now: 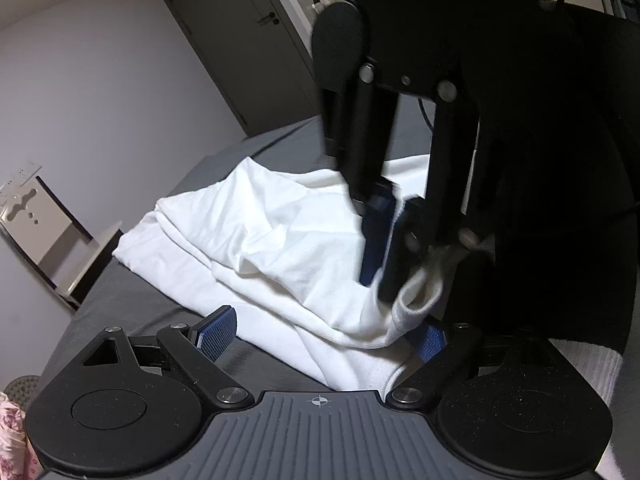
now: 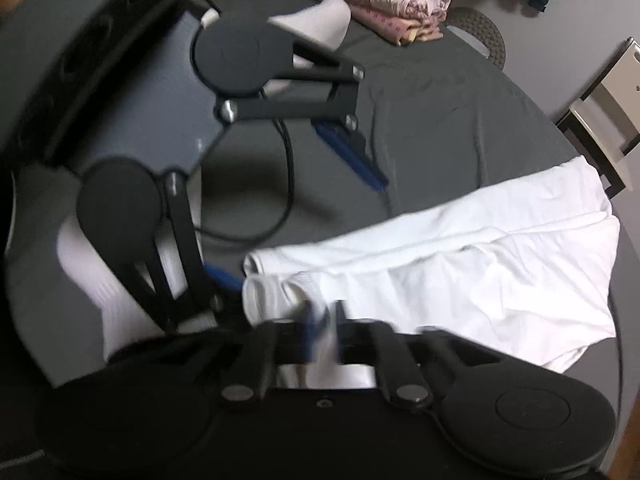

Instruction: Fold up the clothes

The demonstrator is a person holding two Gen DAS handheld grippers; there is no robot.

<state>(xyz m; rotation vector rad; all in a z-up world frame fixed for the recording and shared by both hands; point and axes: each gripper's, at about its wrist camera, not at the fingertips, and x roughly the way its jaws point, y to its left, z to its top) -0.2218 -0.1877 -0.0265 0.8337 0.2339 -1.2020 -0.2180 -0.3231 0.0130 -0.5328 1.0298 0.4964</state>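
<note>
A crumpled white garment (image 1: 260, 232) (image 2: 460, 272) lies on a dark grey sheet (image 1: 132, 292) (image 2: 460, 120). My right gripper (image 1: 380, 280) (image 2: 322, 328) is shut on a bunched edge of the garment and points down at it in the left wrist view. My left gripper (image 1: 324, 338) (image 2: 304, 232) stands wide open, low over the sheet. Its blue pads (image 1: 216, 332) sit on either side of the garment's near edge. In the right wrist view one left pad (image 2: 226, 276) is beside the rolled hem and the other hangs over bare sheet.
Folded pink and beige clothes (image 2: 400, 4) are stacked at the far side of the sheet, beside a round grey object (image 2: 480, 32). A white chair (image 1: 40, 220) (image 2: 608, 112) stands just off the edge. A grey door (image 1: 240, 40) is behind. A black cable (image 2: 286, 184) trails across the sheet.
</note>
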